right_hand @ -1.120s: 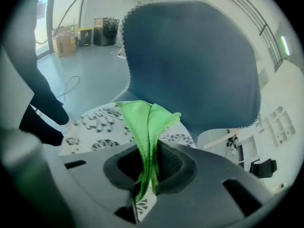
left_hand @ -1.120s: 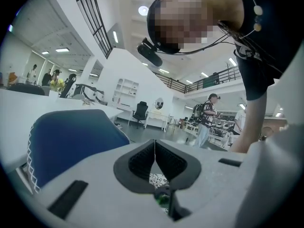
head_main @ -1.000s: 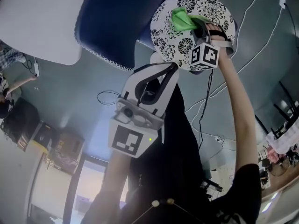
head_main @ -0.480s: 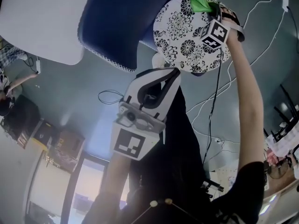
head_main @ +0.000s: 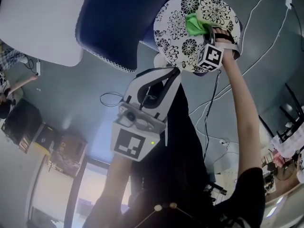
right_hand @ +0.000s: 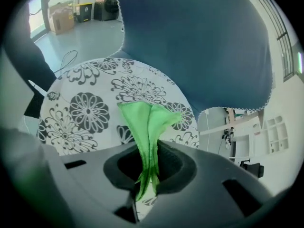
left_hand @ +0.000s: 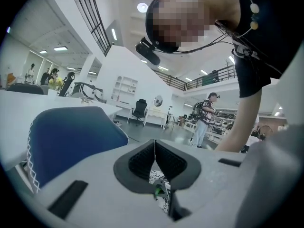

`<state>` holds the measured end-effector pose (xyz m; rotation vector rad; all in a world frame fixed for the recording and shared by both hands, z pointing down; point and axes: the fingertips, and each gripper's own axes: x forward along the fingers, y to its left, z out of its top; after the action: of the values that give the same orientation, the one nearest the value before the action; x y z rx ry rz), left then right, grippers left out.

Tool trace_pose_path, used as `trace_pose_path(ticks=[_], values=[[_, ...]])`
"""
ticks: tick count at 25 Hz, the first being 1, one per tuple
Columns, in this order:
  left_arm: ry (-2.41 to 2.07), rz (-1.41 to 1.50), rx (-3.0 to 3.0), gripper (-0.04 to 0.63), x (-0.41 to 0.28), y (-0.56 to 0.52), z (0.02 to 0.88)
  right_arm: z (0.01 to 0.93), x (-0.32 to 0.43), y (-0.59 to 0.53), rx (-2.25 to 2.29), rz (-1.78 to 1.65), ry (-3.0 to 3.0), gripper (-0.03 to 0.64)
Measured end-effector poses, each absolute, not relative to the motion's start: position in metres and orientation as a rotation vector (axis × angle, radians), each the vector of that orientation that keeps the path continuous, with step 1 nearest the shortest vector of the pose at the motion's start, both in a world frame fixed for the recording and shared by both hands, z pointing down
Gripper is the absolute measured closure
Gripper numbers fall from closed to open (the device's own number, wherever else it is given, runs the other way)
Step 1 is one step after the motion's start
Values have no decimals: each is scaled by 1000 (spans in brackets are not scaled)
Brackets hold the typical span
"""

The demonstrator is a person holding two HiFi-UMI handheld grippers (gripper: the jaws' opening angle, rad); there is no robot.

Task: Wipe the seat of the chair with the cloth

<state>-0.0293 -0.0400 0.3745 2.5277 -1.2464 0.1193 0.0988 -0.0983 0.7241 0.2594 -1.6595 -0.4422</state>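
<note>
The chair's round seat (head_main: 178, 30), white with black flowers, is at the top of the head view. A bright green cloth (head_main: 195, 23) lies pressed on the seat's right half, with my right gripper (head_main: 206, 33) shut on it. In the right gripper view the cloth (right_hand: 148, 120) fans out from between the jaws of that gripper (right_hand: 148, 170) onto the seat (right_hand: 85, 113). My left gripper (head_main: 167, 77) hangs short of the seat's near edge. The left gripper view shows it (left_hand: 155, 152) shut on nothing, with a sliver of the seat below.
The chair's dark blue backrest (head_main: 118, 23) stands beside the seat, and it fills the top of the right gripper view (right_hand: 204, 42). A white tabletop (head_main: 42, 18) is at the upper left. Cables (head_main: 266, 13) trail over the grey floor. A person (left_hand: 206, 115) stands far off.
The right gripper swept the cloth from the seat's middle out to its far edge, then back toward the middle. The left gripper has barely moved.
</note>
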Motion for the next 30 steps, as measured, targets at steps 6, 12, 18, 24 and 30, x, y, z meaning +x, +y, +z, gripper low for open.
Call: trace_pose_path(ticks=[6,12,18,24,30], values=[[-1233,112,2545,588,-23,-41,370,729,105,-19,141,-426,-1681,565],[-1228,106,2538,588,-21,-38,369,723,109,52,39,-393,-1712,565],[-1225,88,2538,588,-18,-39,370,723,112,102,-56,-351,-1718,565],[-1224,120,2536,588,-16,-35,372,700,112,80,60,-368,-1766,565],[-1243,112,2519,588,-14,-35,371,677,135,-41,335,-447,-1706,565]])
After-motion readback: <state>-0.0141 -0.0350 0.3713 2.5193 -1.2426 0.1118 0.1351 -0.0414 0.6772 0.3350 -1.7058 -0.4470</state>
